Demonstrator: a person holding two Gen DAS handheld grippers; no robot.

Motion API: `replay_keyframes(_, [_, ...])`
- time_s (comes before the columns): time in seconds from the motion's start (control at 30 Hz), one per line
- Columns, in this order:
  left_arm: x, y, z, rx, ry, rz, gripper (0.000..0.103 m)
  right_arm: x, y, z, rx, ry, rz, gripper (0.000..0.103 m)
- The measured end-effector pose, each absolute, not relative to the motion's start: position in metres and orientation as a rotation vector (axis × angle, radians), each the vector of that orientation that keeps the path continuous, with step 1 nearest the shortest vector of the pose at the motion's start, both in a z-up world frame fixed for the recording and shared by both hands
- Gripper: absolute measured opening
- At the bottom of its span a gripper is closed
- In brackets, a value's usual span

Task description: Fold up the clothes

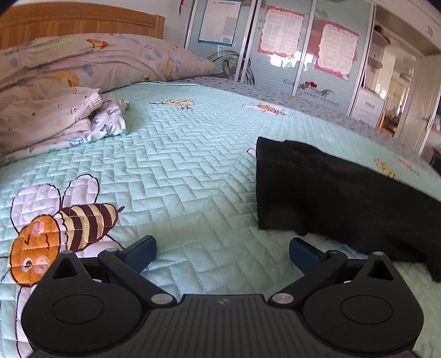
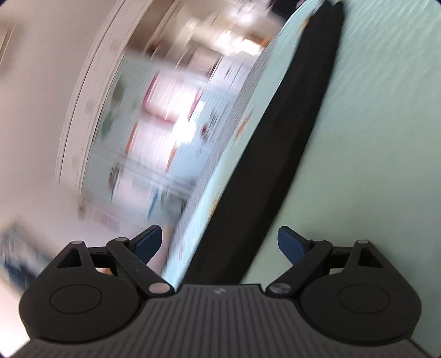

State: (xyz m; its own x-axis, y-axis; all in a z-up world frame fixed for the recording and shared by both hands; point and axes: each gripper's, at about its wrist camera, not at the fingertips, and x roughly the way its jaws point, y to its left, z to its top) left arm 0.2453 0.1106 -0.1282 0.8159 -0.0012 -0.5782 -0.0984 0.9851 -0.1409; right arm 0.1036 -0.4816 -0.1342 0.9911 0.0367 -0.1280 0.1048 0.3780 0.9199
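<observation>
The left gripper hovers low over the bed cover, its two blue-padded fingers spread wide with nothing between them but quilted mint fabric. The black garment lies flat on the cover just ahead of the claw and to its right; the near corner of the cloth sits close to the right finger but does not reach into the gap. An embroidered bee is stitched into the cover just beside the left finger, on its outer side. Well ahead and off to the left rests a small heap of pale printed clothes, with a floral pillow behind it against a wooden headboard. Far ahead, beyond the bed's far edge, stand wardrobe doors with pink-bordered posters on them.

The right gripper is rolled hard to one side, so the bed cover fills the right of its view and the room on the left is smeared with motion blur. Its fingers are also spread wide and hold nothing. The black garment appears as a long dark strip on the cover, running from just below the open gap straight ahead into the distance. From this view one cannot tell whether the fingers touch the cloth.
</observation>
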Motion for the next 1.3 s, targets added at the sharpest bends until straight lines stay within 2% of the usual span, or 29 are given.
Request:
replay_keyframes(0.1, [0.247,0.105,-0.129,-0.129,0.627,0.067,0.102,0.102,-0.553,-0.129,1.218,0.112,-0.090,0.096])
replay_keyframes(0.4, [0.247,0.096,-0.130,-0.080,0.646,0.091,0.102,0.128,-0.710,-0.127,1.291,0.201,-0.197,0.096])
replay_keyframes(0.6, [0.249,0.092,-0.130,-0.062,0.656,0.103,0.103,0.149,-0.752,-0.132,1.300,0.210,-0.212,0.096])
replay_keyframes(0.73, [0.250,0.091,-0.131,-0.056,0.658,0.110,0.103,0.171,-0.756,-0.129,1.277,0.248,-0.186,0.097])
replay_keyframes(0.87, [0.250,0.090,-0.131,-0.053,0.659,0.115,0.103,0.196,-0.760,-0.123,1.230,0.316,-0.187,0.103])
replay_keyframes(1.1, [0.251,0.089,-0.131,-0.050,0.660,0.120,0.103,0.207,-0.772,-0.120,1.183,0.363,-0.191,0.103])
replay_keyframes(1.13, [0.251,0.089,-0.131,-0.050,0.661,0.120,0.103,0.203,-0.776,-0.121,1.181,0.359,-0.182,0.102])
replay_keyframes(1.2, [0.251,0.089,-0.131,-0.050,0.660,0.120,0.103,0.194,-0.782,-0.123,1.187,0.344,-0.204,0.091])
replay_keyframes(1.3, [0.252,0.090,-0.131,-0.051,0.661,0.120,0.103,0.182,-0.794,-0.127,1.208,0.285,-0.241,0.089])
